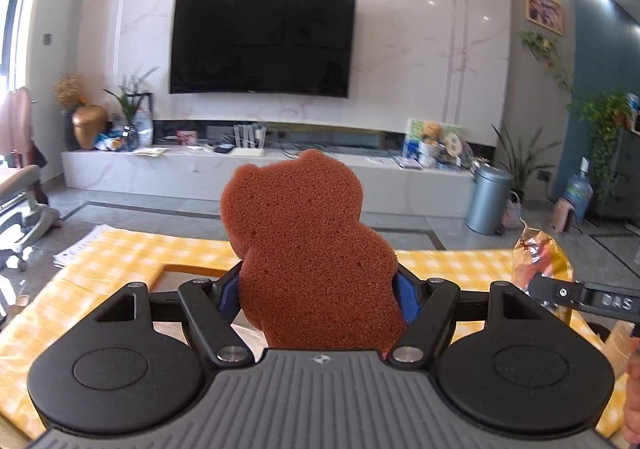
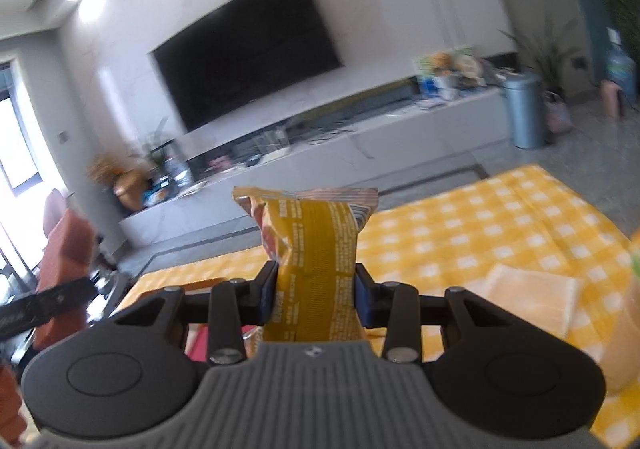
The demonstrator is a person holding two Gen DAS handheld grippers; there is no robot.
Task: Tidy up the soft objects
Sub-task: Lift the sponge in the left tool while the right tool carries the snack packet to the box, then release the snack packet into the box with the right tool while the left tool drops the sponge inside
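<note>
My left gripper (image 1: 318,291) is shut on a brown bear-shaped sponge (image 1: 308,249), held upright above the table; the sponge hides the fingertips. My right gripper (image 2: 316,291) is shut on a yellow snack packet (image 2: 316,261), also held upright in the air. In the left wrist view the packet (image 1: 540,261) and the right gripper's finger show at the right edge. In the right wrist view the sponge (image 2: 64,269) shows edge-on at the far left. Both are above a table with a yellow checked cloth (image 1: 120,261).
A folded yellow cloth (image 2: 532,297) lies on the tablecloth to the right. A wooden tray edge (image 1: 192,269) shows under the left gripper. A paper stack (image 1: 76,249) sits at the table's left. Beyond are the TV (image 1: 260,41), cabinet and grey bin (image 1: 488,199).
</note>
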